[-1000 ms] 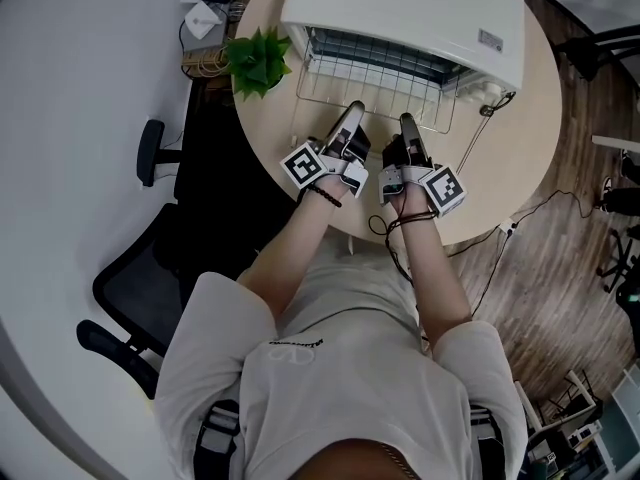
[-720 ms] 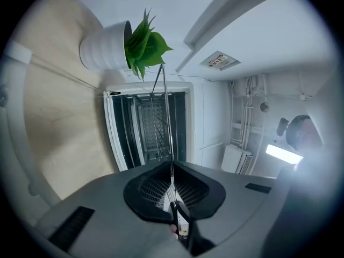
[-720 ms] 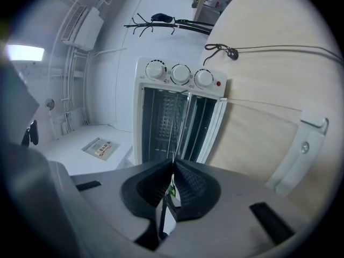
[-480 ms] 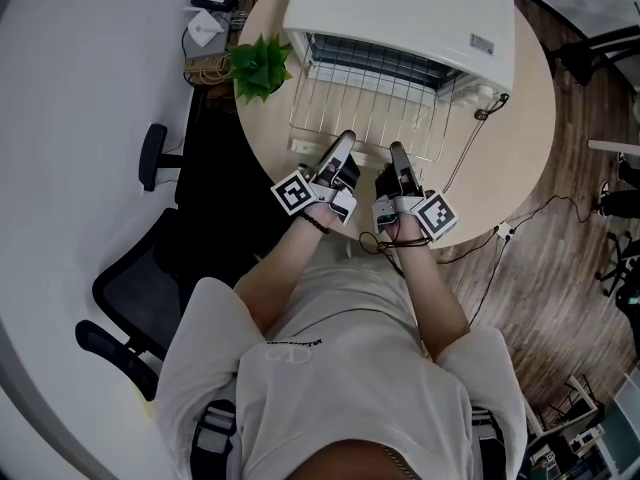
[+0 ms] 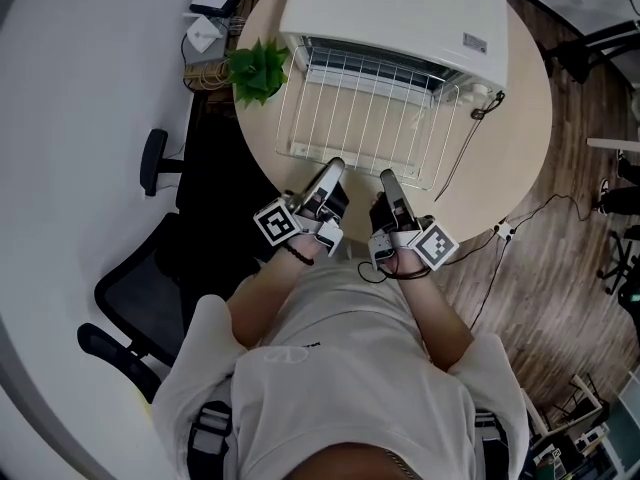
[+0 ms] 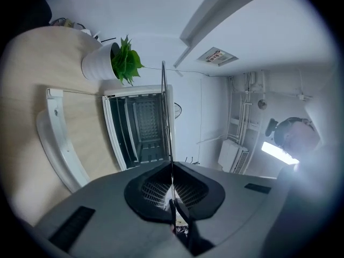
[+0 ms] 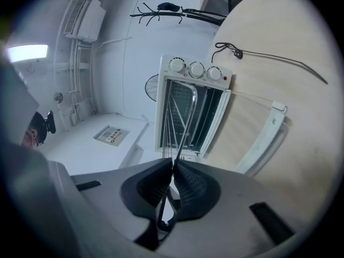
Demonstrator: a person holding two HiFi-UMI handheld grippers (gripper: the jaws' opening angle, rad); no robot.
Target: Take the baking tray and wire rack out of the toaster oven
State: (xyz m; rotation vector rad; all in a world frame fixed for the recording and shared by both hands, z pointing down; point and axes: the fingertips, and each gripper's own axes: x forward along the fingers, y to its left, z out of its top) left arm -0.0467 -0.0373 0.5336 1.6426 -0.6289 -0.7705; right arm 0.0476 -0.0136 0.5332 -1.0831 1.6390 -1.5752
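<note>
Metal wire rack [image 5: 365,118] | clamped: left hand-held gripper [image 5: 334,165], right hand-held gripper [image 5: 386,176]

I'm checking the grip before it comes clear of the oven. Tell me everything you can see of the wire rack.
The wire rack is a rectangular frame of thin, pale metal wire with parallel bars running front to back. It hangs roughly level over the round wooden table, mostly outside the toaster oven, its far edge at the oven's mouth. The left gripper and right gripper are each shut on its near edge, side by side near the middle.
</note>
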